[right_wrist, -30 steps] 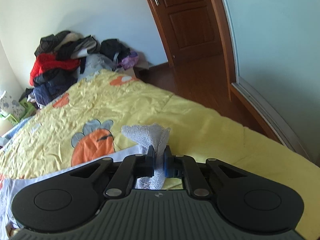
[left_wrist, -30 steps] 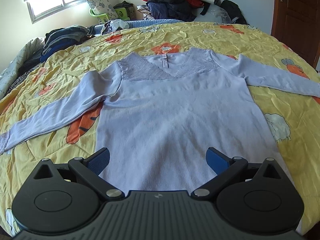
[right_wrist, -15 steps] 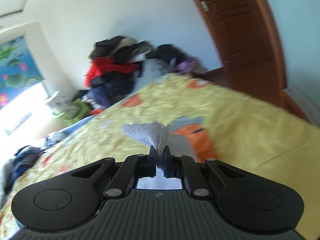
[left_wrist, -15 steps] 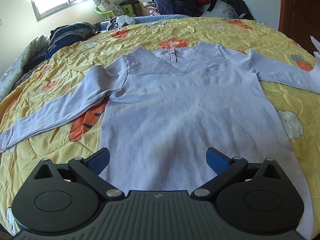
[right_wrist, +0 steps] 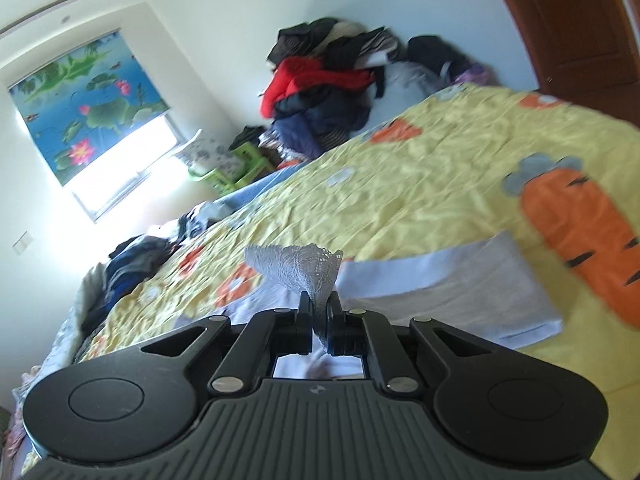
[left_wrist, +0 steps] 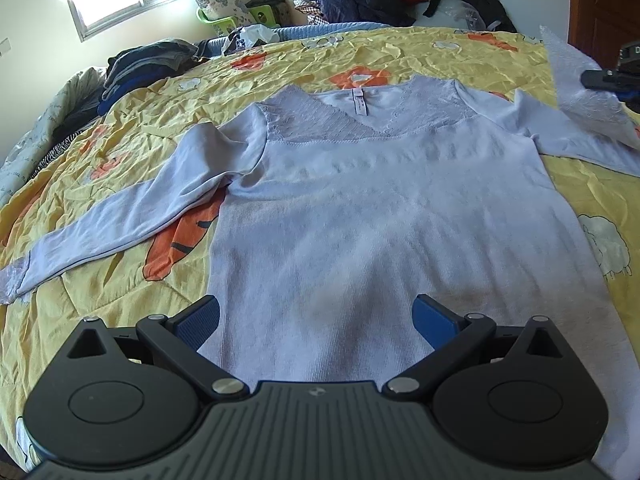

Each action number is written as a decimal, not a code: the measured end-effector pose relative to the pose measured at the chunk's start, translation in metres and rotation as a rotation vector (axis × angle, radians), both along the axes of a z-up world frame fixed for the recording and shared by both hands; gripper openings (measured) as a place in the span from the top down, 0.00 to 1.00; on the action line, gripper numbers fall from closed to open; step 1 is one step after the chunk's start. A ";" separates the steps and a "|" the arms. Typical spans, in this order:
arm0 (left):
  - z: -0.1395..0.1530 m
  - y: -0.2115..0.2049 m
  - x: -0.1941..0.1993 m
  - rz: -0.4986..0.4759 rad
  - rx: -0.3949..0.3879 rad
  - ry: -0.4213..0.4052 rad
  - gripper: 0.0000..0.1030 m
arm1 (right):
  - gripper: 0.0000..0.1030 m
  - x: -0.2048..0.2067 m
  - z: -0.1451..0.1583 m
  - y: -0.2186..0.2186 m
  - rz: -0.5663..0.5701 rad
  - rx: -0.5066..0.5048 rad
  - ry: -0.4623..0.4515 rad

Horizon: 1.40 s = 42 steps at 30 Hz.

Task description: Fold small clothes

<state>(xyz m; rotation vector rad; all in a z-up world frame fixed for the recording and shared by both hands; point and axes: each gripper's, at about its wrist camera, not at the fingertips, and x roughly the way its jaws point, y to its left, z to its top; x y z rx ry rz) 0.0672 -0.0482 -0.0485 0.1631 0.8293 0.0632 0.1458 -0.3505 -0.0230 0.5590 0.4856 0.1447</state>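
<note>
The right gripper (right_wrist: 319, 314) clenches the sweater's (left_wrist: 380, 216) lace cuff (right_wrist: 296, 266), which could slip free mid-fold, while the left gripper (left_wrist: 316, 318) gapes empty.

A bed covered by a crumpled yellow quilt (left_wrist: 400, 52) printed with orange carrots, flowers and white sheep carries everything. A pale lavender long-sleeved knit top with a lace yoke (left_wrist: 380, 216) lies flat on the quilt, neckline toward the far end, one sleeve stretched out to the side. Near the far corner by the window sits a stack of dark folded clothes (left_wrist: 148, 64) on the quilt's edge.
</note>
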 end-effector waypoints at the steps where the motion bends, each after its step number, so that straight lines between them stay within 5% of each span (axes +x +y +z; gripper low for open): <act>1: 0.000 0.001 0.001 0.001 -0.001 0.000 0.00 | 0.89 -0.001 -0.002 0.006 0.014 0.004 0.001; 17: 0.025 0.006 0.057 -0.009 -0.146 -0.019 0.00 | 0.87 -0.004 -0.014 0.062 0.108 -0.054 0.044; 19: 0.024 0.005 0.055 -0.014 -0.145 -0.028 0.00 | 0.79 -0.009 -0.012 0.066 0.112 -0.191 0.035; 21: 0.021 0.005 0.053 -0.020 -0.134 -0.025 0.00 | 0.37 -0.022 -0.010 0.075 0.128 -0.356 0.005; 23: 0.015 0.004 0.052 -0.016 -0.119 -0.007 0.00 | 0.25 -0.039 -0.011 0.087 0.180 -0.504 -0.035; 30: 0.007 0.006 0.049 -0.010 -0.126 0.014 0.00 | 0.28 -0.079 -0.033 0.131 0.302 -0.939 -0.081; 34: 0.008 0.005 0.048 -0.011 -0.113 0.008 0.00 | 0.40 -0.073 -0.042 0.148 0.340 -1.060 -0.103; 37: 0.007 0.004 0.050 -0.013 -0.111 0.011 0.00 | 0.55 -0.058 -0.044 0.155 0.348 -1.072 -0.089; 41: 0.013 0.007 0.056 -0.026 -0.151 0.007 0.00 | 0.92 -0.044 -0.044 0.151 0.361 -0.996 -0.045; 42: 0.014 0.008 0.058 -0.029 -0.172 0.006 0.00 | 0.92 -0.045 -0.043 0.150 0.362 -0.983 -0.045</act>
